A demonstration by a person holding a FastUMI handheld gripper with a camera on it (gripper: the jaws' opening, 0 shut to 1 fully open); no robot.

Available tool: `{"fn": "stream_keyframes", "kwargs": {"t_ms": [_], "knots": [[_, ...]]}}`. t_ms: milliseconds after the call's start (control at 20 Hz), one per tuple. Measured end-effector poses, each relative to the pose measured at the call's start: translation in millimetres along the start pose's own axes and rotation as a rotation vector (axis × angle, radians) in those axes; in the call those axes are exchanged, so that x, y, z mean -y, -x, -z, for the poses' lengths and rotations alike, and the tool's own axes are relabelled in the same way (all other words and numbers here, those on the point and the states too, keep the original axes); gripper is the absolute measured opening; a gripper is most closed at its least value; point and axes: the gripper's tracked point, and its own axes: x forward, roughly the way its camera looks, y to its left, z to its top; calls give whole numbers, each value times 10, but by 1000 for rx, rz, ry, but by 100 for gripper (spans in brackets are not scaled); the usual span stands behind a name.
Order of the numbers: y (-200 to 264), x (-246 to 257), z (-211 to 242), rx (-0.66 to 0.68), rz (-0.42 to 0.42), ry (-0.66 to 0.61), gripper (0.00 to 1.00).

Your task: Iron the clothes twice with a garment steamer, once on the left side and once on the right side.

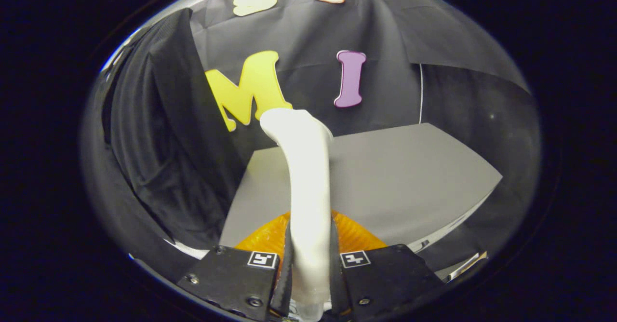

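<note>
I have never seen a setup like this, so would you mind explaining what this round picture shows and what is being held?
The picture comes from a fisheye camera riding on a handheld two-finger gripper, which a person carries; there is no robot arm. It looks forward along the fingers. Both fingers press on the white handle of a garment steamer, which rises up and away from them. An orange part shows just behind the handle near the fingers. Beyond lies a grey table. To the left of the steamer hangs a dark garment, the clothing to be steamed. Black cloth forms the booth's wall.

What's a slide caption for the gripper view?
Gripper shut on the white steamer handle, its orange base behind the fingers, dark garment hanging beside the grey table.
</note>
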Motion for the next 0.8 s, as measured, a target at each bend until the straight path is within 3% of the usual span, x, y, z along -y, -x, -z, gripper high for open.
{"fn": "stream_keyframes", "kwargs": {"t_ms": [400,800], "knots": [[1023,-608,-139,208,-26,-34,34],[1795,-1460,-889,539,-97,9,34]]}}
